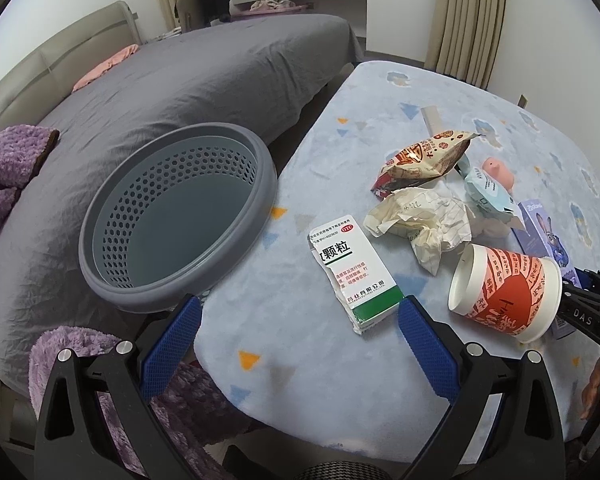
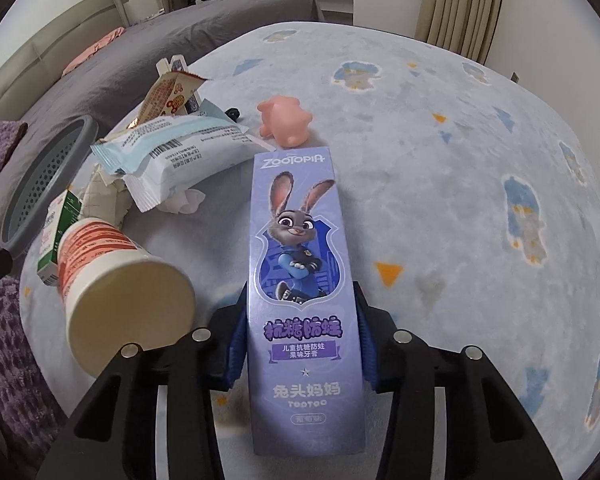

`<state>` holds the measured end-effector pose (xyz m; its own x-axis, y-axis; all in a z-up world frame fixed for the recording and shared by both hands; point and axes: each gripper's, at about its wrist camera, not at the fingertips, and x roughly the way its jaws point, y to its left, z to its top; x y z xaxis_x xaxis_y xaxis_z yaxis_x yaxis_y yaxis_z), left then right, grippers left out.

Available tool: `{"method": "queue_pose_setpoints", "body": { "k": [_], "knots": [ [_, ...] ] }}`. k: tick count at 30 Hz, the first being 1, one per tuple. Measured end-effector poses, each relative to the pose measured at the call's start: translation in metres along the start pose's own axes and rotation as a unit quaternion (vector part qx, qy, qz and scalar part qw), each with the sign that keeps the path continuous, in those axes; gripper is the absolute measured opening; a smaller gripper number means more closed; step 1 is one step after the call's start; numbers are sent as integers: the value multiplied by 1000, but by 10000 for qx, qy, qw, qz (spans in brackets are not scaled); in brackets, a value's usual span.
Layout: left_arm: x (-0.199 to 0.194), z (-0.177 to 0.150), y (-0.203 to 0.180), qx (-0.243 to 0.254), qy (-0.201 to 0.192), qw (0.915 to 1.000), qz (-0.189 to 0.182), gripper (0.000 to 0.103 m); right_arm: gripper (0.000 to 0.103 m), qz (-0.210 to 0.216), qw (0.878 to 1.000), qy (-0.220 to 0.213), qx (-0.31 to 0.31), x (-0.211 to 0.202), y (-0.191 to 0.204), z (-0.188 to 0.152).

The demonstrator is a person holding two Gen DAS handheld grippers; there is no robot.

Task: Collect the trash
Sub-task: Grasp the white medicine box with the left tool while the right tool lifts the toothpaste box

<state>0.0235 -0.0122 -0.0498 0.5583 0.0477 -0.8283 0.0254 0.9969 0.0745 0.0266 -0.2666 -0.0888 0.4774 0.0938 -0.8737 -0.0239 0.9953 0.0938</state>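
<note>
A grey perforated bin [image 1: 172, 216] stands at the table's left edge and looks empty. My left gripper [image 1: 300, 332] is open and empty, just short of a torn white-and-green medicine box [image 1: 352, 272]. Beyond lie crumpled paper [image 1: 420, 224], a snack bag [image 1: 424, 156], a pale blue wrapper [image 1: 486, 192] and a tipped red-and-white paper cup [image 1: 508, 288]. My right gripper [image 2: 300, 340] is shut on a purple Zootopia toothpaste box [image 2: 300, 272], which rests along the table. The cup [image 2: 116, 292] lies to its left, the blue wrapper [image 2: 172, 152] ahead.
A pink toy pig [image 2: 284, 124] sits beyond the toothpaste box. The table has a pale blue patterned cloth [image 2: 460, 184]. A bed with grey sheet [image 1: 188, 76] lies left of the table, with purple fleece [image 1: 4, 172] at its near side. Curtains [image 1: 468, 16] hang behind.
</note>
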Motion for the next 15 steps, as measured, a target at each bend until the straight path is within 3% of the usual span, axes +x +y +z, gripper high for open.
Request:
{"method": "queue_pose_setpoints", "body": {
  "k": [8,15],
  "knots": [
    [7,2,-4,-48,124,9999,-30,97,44,117,9991,-309,271,-25,-5,-11],
    [25,10,-1,-389,298,9988,-61,97,44,186,9979,-508,355,-39,-11,-14]
  ]
}}
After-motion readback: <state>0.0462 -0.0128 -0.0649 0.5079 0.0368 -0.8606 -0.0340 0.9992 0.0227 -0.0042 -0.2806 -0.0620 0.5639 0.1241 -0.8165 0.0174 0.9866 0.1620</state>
